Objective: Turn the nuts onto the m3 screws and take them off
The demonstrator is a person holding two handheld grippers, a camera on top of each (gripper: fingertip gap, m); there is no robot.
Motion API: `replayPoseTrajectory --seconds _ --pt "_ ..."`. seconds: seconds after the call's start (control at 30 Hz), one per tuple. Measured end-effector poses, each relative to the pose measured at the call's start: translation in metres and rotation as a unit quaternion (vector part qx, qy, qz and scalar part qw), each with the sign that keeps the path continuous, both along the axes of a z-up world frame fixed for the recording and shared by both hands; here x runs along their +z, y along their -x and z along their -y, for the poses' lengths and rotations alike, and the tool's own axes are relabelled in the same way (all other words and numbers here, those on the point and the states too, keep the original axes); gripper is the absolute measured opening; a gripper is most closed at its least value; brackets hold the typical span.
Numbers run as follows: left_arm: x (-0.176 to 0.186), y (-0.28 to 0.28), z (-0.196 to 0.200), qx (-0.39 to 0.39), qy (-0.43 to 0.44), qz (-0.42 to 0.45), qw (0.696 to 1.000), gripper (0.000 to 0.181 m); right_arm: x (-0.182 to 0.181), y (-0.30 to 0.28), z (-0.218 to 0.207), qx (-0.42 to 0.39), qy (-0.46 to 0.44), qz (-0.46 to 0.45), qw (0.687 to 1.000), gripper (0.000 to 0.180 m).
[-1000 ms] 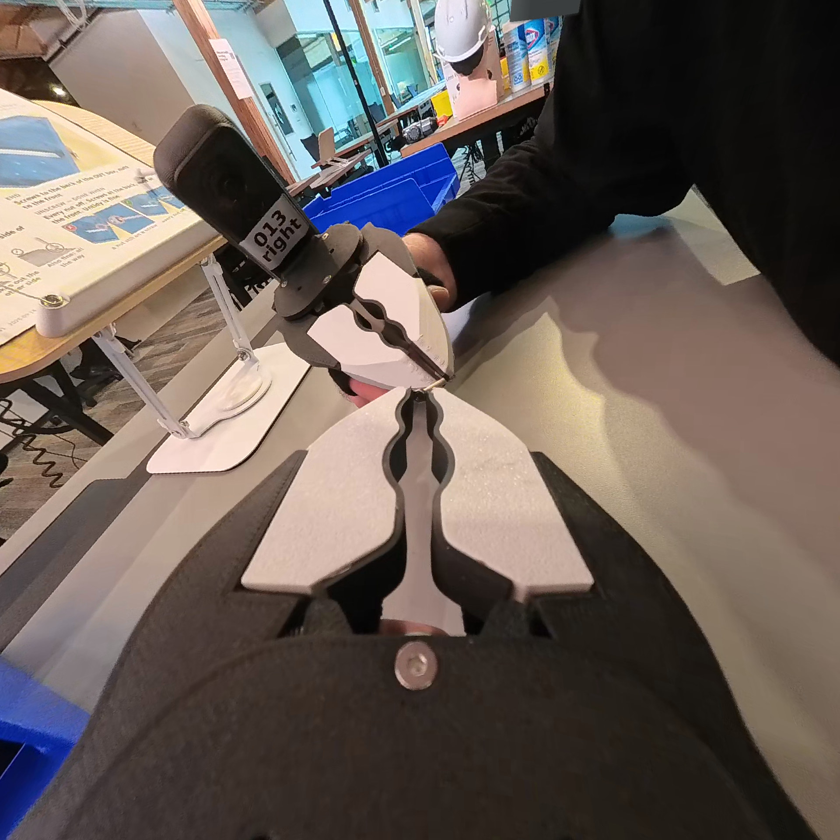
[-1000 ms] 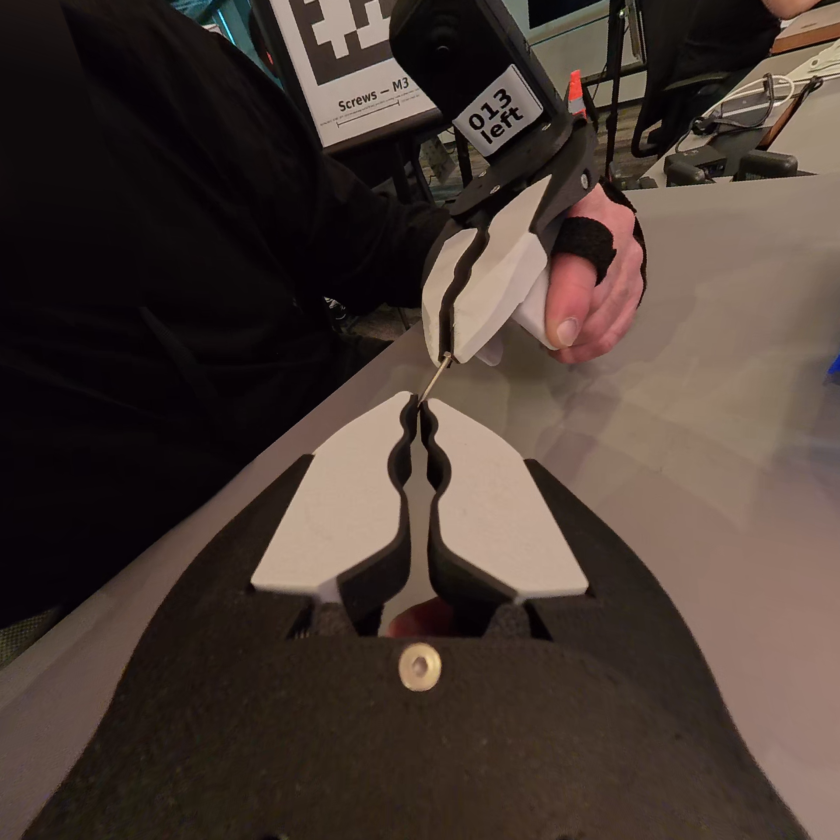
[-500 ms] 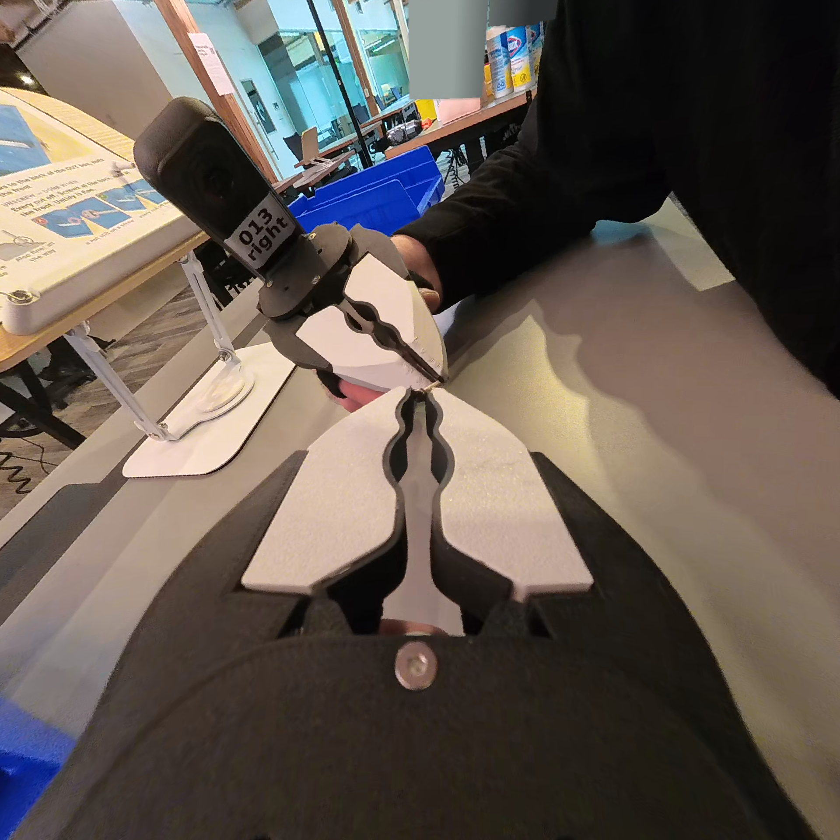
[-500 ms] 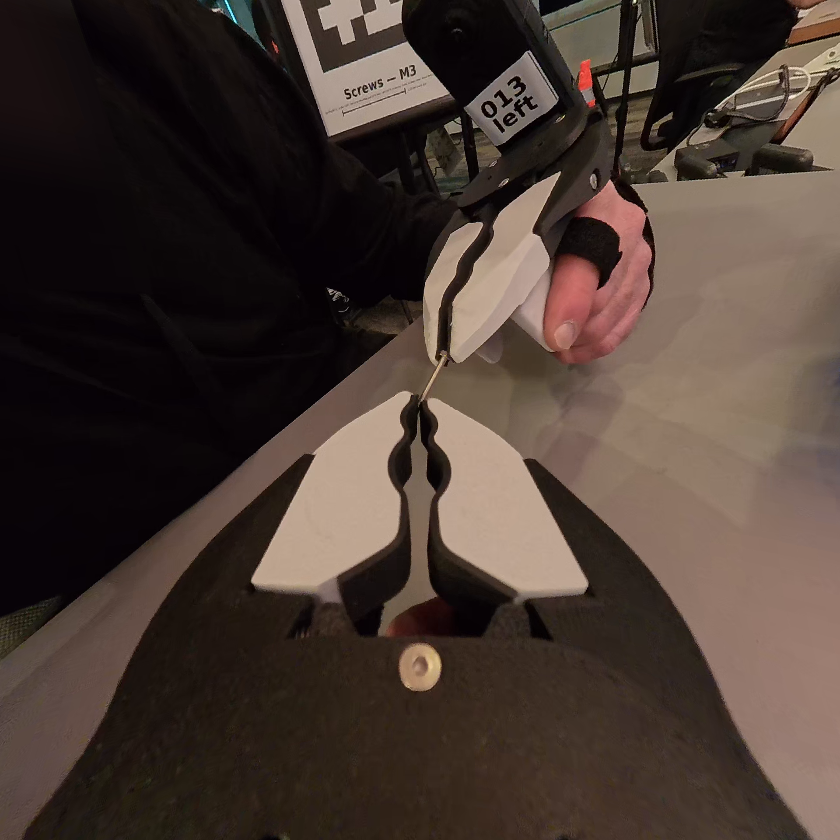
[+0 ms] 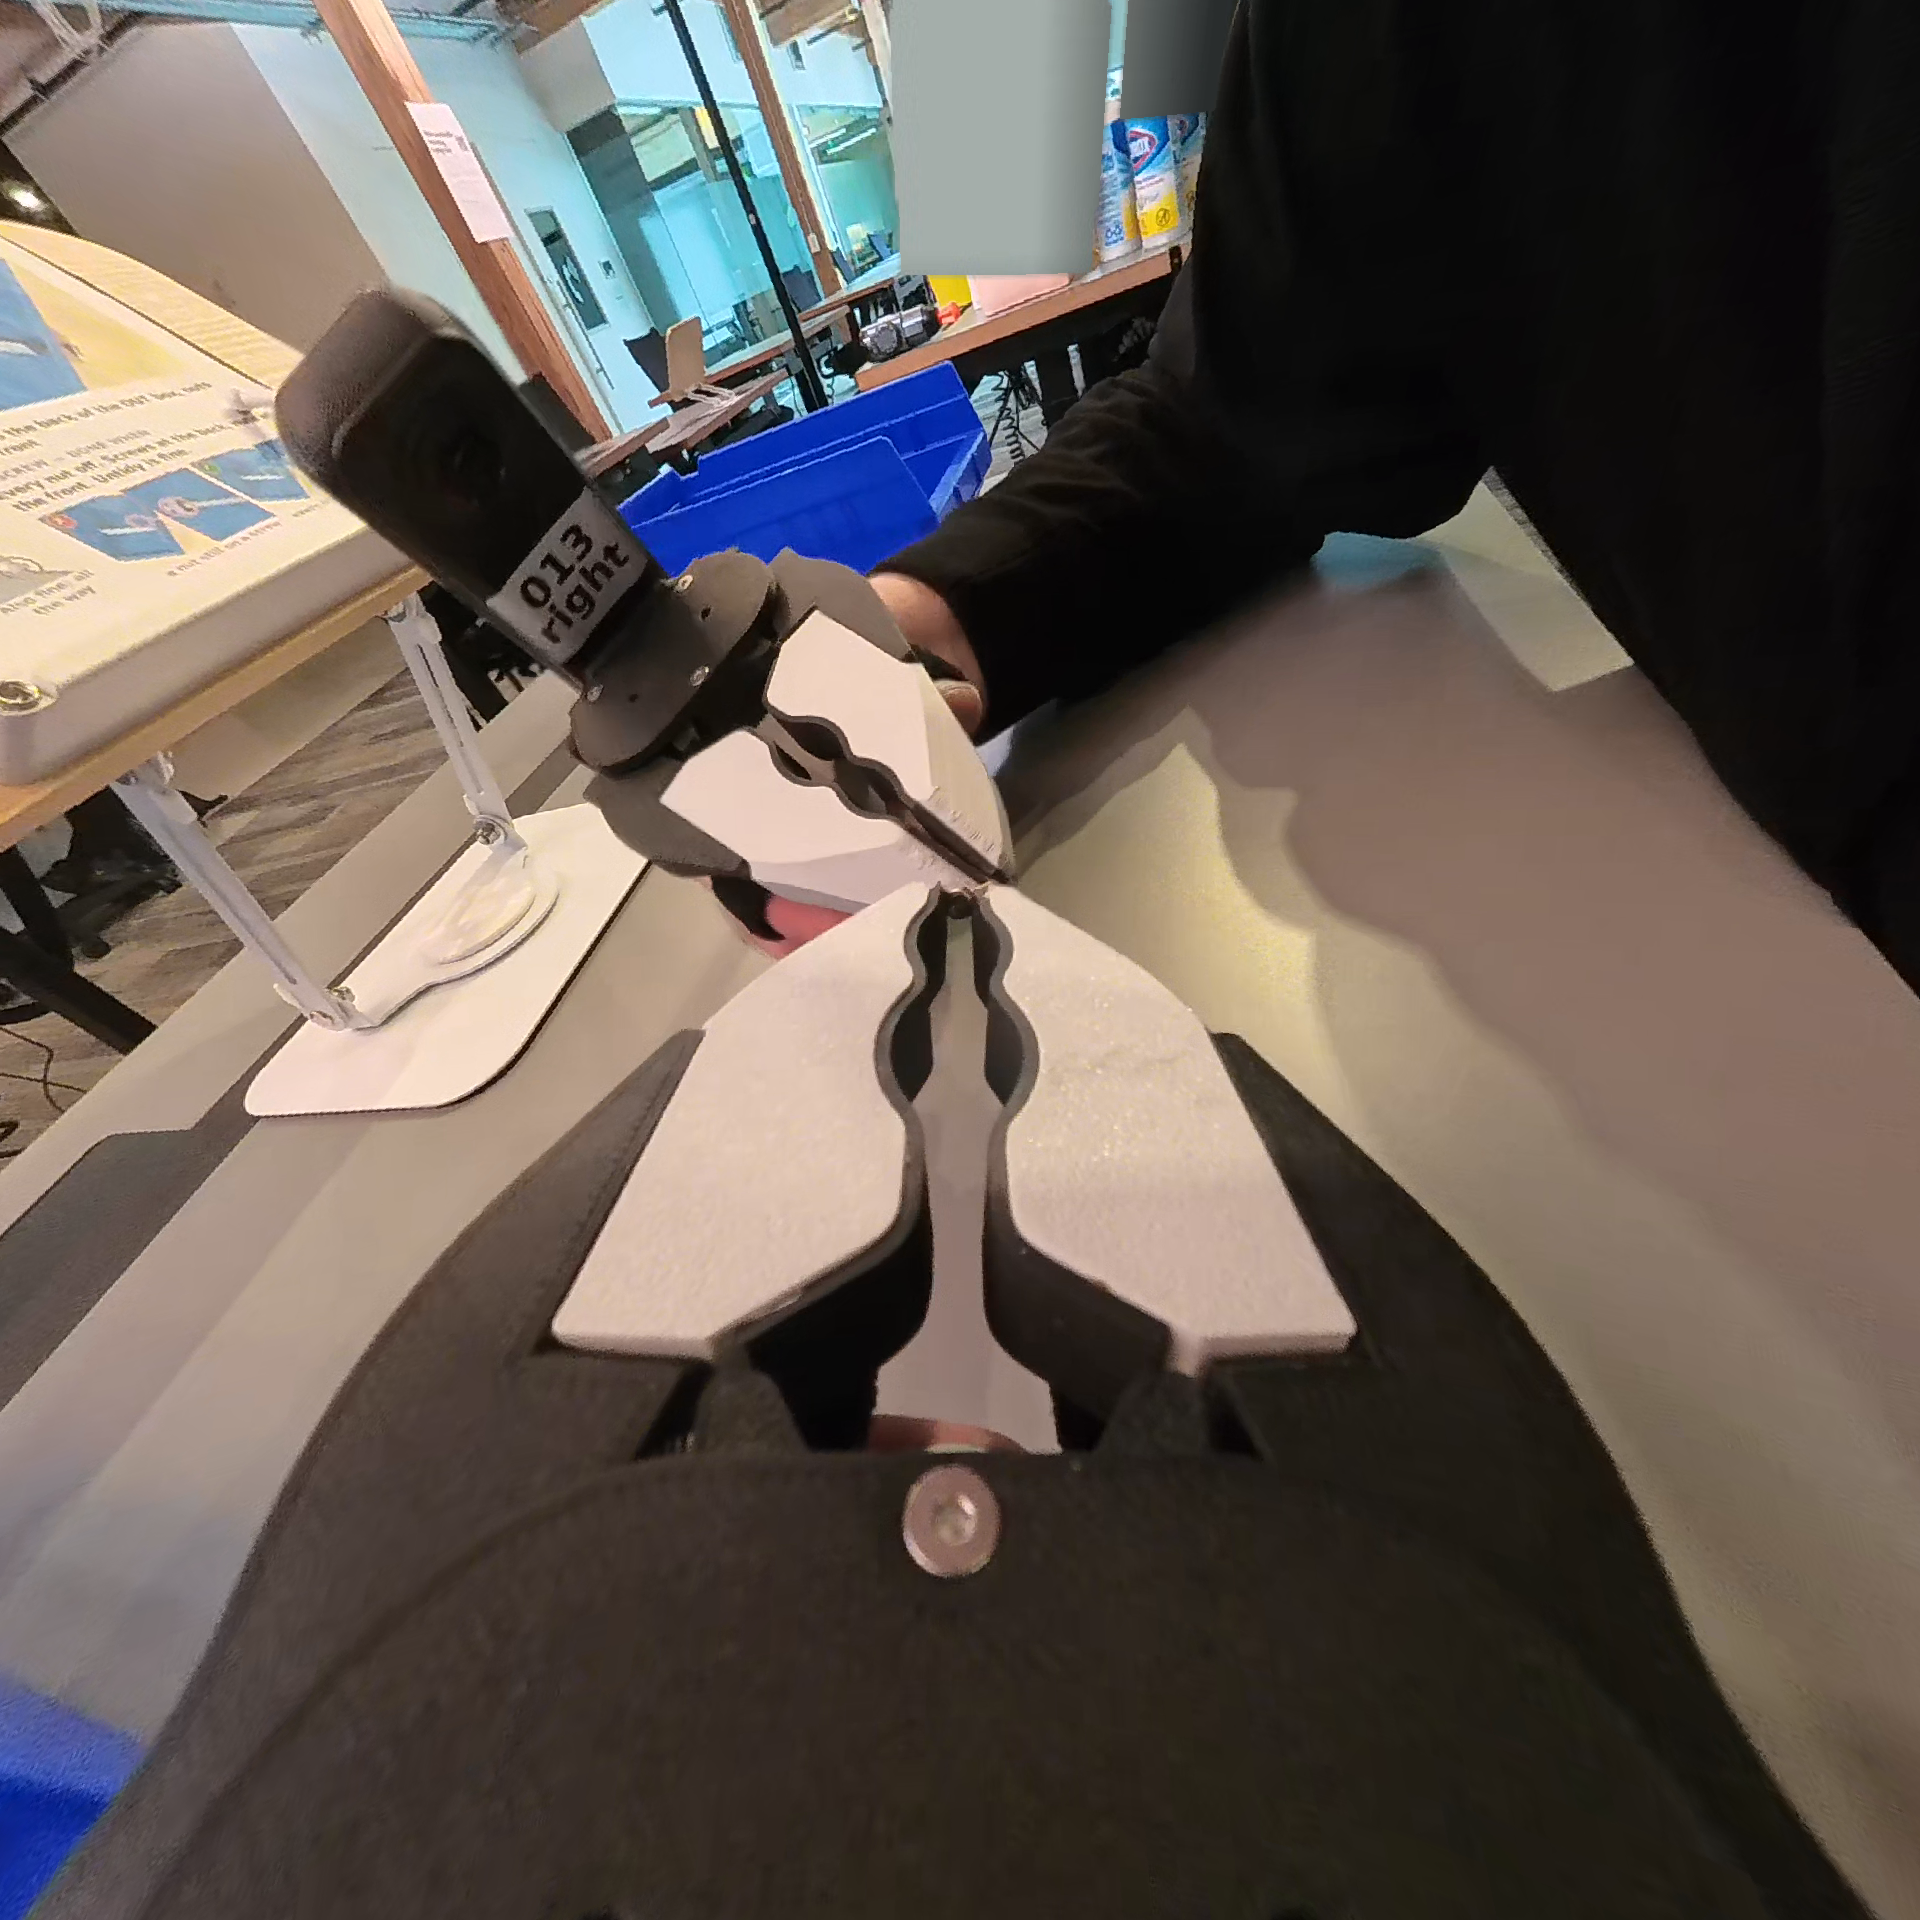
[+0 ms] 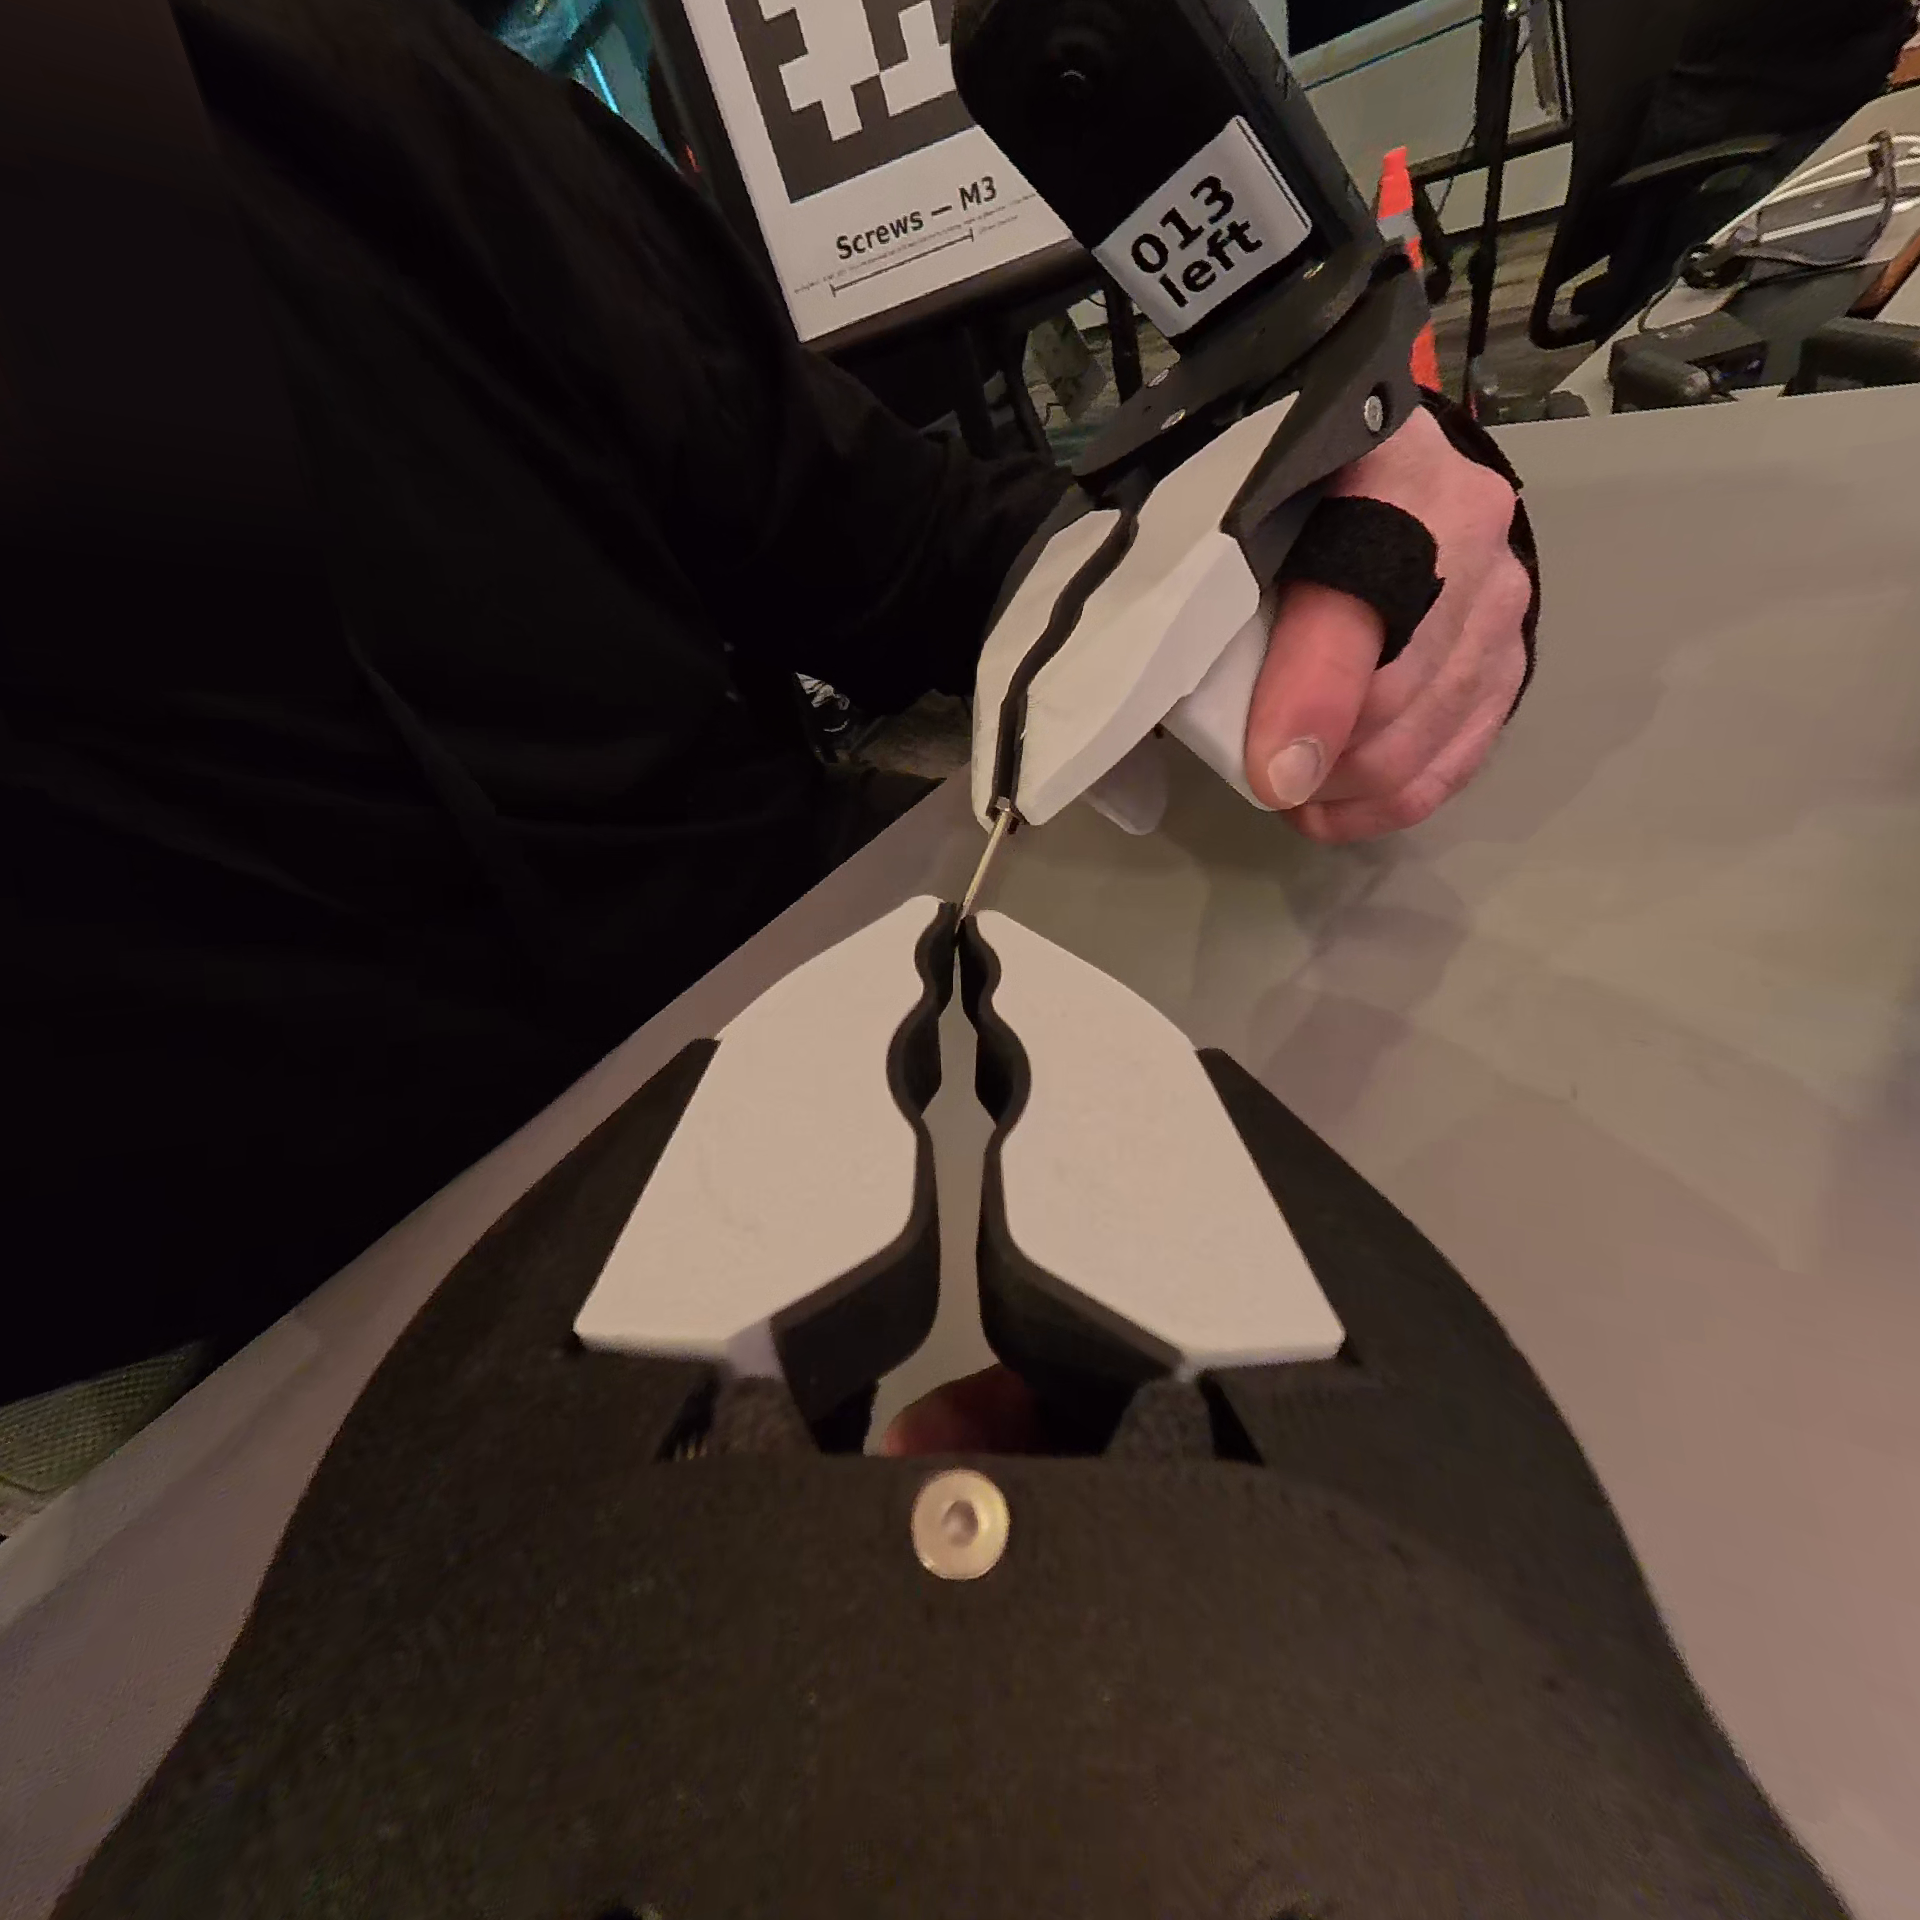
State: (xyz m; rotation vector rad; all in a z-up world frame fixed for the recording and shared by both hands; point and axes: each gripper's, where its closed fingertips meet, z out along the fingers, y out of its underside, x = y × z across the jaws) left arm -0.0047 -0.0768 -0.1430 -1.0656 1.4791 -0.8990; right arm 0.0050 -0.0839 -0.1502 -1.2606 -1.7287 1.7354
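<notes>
A thin M3 screw (image 6: 982, 857) spans the short gap between both grippers above the grey table (image 6: 1507, 1091). My left gripper (image 5: 958, 916) is shut on one end of it, and in the right wrist view (image 6: 1004, 816) a small wider metal piece shows at its tips. My right gripper (image 6: 956, 920) is shut on the other end. It also shows in the left wrist view (image 5: 987, 878), tip to tip with the left one. The nut is hidden between the pads. A hand (image 6: 1403, 675) holds the left gripper.
A white stand base (image 5: 416, 1039) sits on the table at the left under a tilted instruction board (image 5: 125, 520). Blue bins (image 5: 810, 488) stand behind the right gripper. The person's black-clad body (image 6: 364, 623) lines one table edge. A marker sign (image 6: 883, 156) stands behind. The tips of both grippers are at nearly the same place.
Both grippers stay shut, tip to tip on the screw. The right gripper has rolled slightly and the left gripper has tilted a little. The screw stays between them.
</notes>
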Motion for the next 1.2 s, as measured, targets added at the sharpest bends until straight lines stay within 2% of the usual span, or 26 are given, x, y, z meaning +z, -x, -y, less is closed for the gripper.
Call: replayPoseTrajectory --seconds 0.37,1.2 --pt "0.003 -0.007 0.015 -0.016 -0.066 -0.024 0.997 0.004 0.0 -0.004 0.017 0.078 0.067 0.005 0.995 0.0" --pt "-0.004 -0.003 0.006 -0.01 -0.028 -0.017 0.999 0.004 0.0 0.0 0.01 0.052 0.036 -0.003 0.998 0.0"
